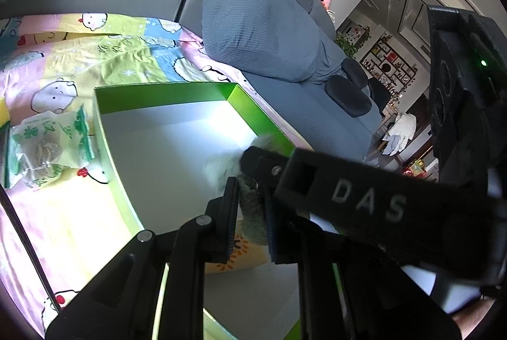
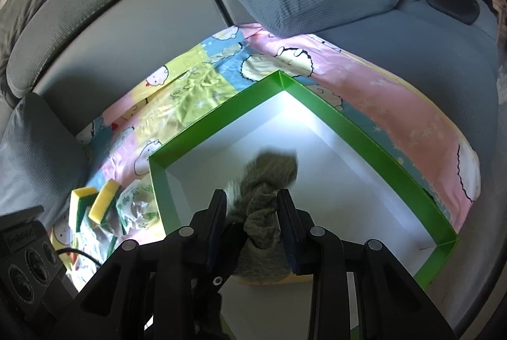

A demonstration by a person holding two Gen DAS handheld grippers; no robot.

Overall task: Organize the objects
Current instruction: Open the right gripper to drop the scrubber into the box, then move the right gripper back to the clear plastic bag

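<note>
Grey sofa cushions (image 1: 259,10) and a cartoon-print sheet (image 1: 104,54) fill my left wrist view, with a green-walled box (image 1: 264,121) sitting open on the sheet and a green-printed packet (image 1: 44,153) just outside its left wall; my left hand-held gripper (image 1: 250,216) has its pads pressed onto a fuzzy grey-green cloth (image 1: 250,207) over the box's near end, and the right hand-held gripper's arm crosses in front, hiding much of the cloth. From the right wrist, the right hand-held gripper (image 2: 253,226) frames the same bunched cloth (image 2: 269,181) between its fingers, which seem clenched on its lower folds, though I cannot tell how firmly; the top is motion-blurred. Yellow-and-green sponges (image 2: 95,203) lie beside the packet, outside the box. I judge the step in hand is stowing the cloth; next I would lower it to the white floor, release both grips, then fetch the sponges and packet. Something orange beneath the cloth is too hidden to identify
</note>
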